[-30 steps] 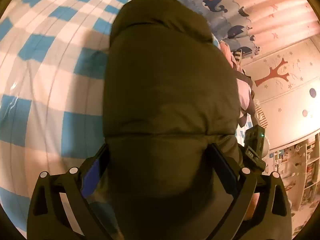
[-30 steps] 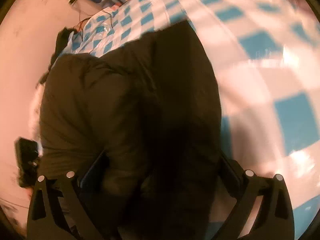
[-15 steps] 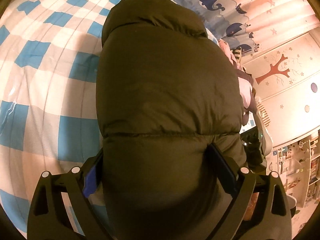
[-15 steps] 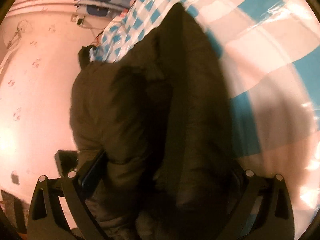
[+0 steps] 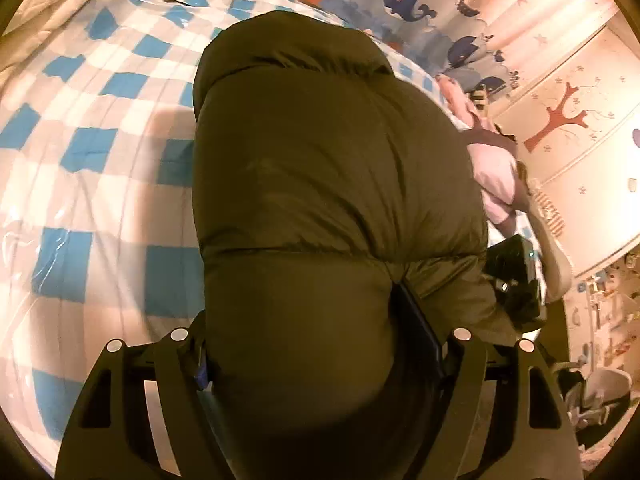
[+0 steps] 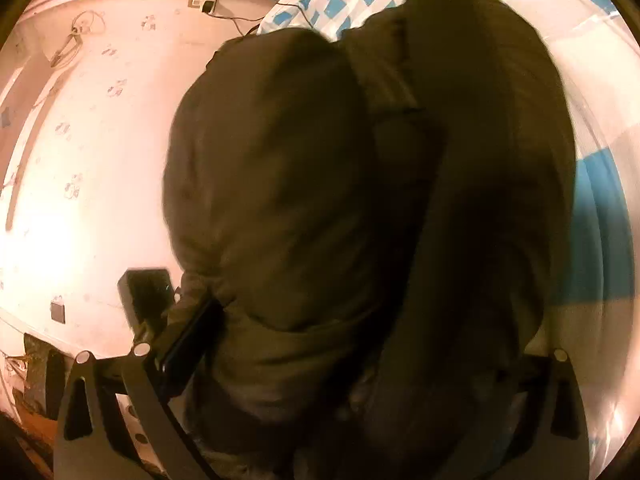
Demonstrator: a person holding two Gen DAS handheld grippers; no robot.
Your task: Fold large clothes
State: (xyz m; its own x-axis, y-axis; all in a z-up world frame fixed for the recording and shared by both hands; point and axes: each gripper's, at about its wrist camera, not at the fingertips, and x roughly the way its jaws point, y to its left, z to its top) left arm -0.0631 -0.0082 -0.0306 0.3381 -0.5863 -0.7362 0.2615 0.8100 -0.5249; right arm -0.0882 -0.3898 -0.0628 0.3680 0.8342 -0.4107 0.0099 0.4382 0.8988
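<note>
A dark olive puffer jacket (image 5: 332,184) fills the middle of the left wrist view and hangs over a blue-and-white checked bed cover (image 5: 88,152). My left gripper (image 5: 316,344) is shut on the jacket's padded edge, fabric bulging between the fingers. In the right wrist view the same jacket (image 6: 320,200) hangs in bunched folds, lifted off the checked cover (image 6: 600,240). My right gripper (image 6: 352,344) is shut on another part of it. The other gripper shows as a black block beside the jacket in both views.
A whale-print curtain (image 5: 420,4) and a wall with a red tree sticker (image 5: 560,120) stand behind the bed. Pink clothing (image 5: 496,184) lies at the bed's right edge. A pink wall with a socket (image 6: 204,0) is on the left.
Both grippers have lifted the jacket higher off the bed. The right wrist view has swung toward the wall, and more room shows around the jacket in both views.
</note>
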